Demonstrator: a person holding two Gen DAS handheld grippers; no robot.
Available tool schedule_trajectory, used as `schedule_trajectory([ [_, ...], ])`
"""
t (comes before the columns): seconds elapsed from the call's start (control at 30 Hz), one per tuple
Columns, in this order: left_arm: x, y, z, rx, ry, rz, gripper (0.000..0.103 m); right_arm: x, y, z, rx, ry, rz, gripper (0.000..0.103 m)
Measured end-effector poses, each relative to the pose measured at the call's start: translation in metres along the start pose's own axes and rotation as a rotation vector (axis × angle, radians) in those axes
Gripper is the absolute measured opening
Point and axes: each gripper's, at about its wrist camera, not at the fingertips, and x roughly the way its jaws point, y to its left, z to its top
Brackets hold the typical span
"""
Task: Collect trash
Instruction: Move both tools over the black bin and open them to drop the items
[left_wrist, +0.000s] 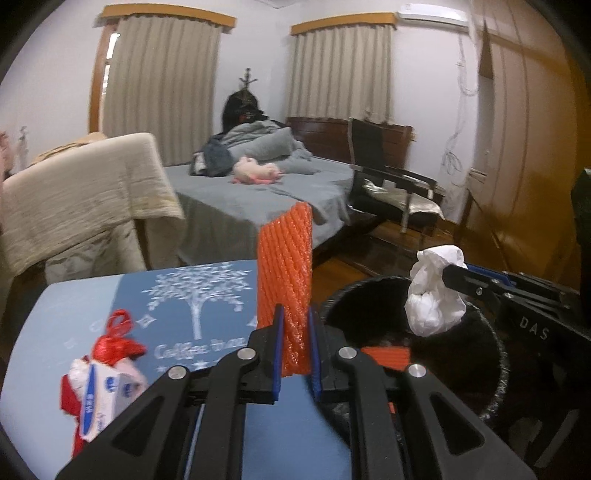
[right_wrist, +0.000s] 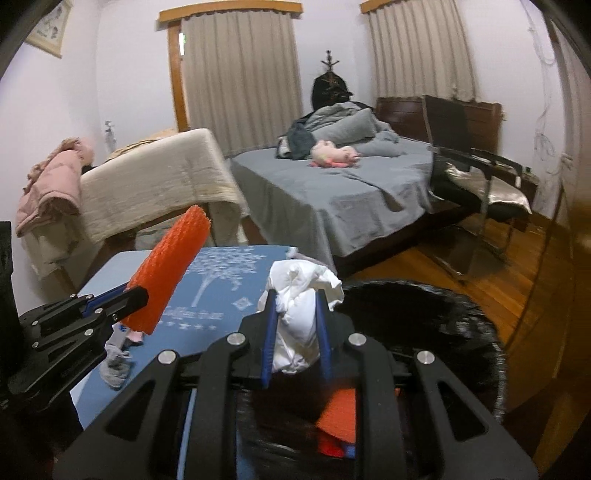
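Left wrist view: the left gripper (left_wrist: 295, 350) has its jaws clamped on an upright orange foam net (left_wrist: 286, 280), above the blue table (left_wrist: 74, 314) beside the black bin (left_wrist: 491, 362).

Right wrist view: the right gripper (right_wrist: 297, 332) pinches crumpled white tissue (right_wrist: 299, 306) over the bin's rim, where something orange, perhaps another net, lies inside.

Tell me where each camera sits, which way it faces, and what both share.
Left wrist: on the left tongs, facing the bed; its fingers clamp orange foam net; right tongs at right.
Right wrist: on the right tongs, facing the bed; its fingers clamp a white wad over the black bin; left tongs at left.
Shared: bed, blue table, bin, both pieces of trash.
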Motion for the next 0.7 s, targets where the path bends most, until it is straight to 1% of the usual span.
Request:
schedule_trajectory([
  [0.27,0.030,-0.043,0.002,0.050,0.028,-0.085,0.012,-0.007,-0.046,-0.010,0.041,0.005,-0.090,0.019],
  [0.57,0.055,-0.081,0.004,0.090,0.041,-0.161,0.012,-0.007,-0.078,-0.022,0.084,0.016,-0.144,0.019],
  [0.7,0.066,-0.089,0.005,0.089,0.056,-0.195,0.012,-0.005,-0.091,-0.026,0.098,0.024,-0.164,0.019],
])
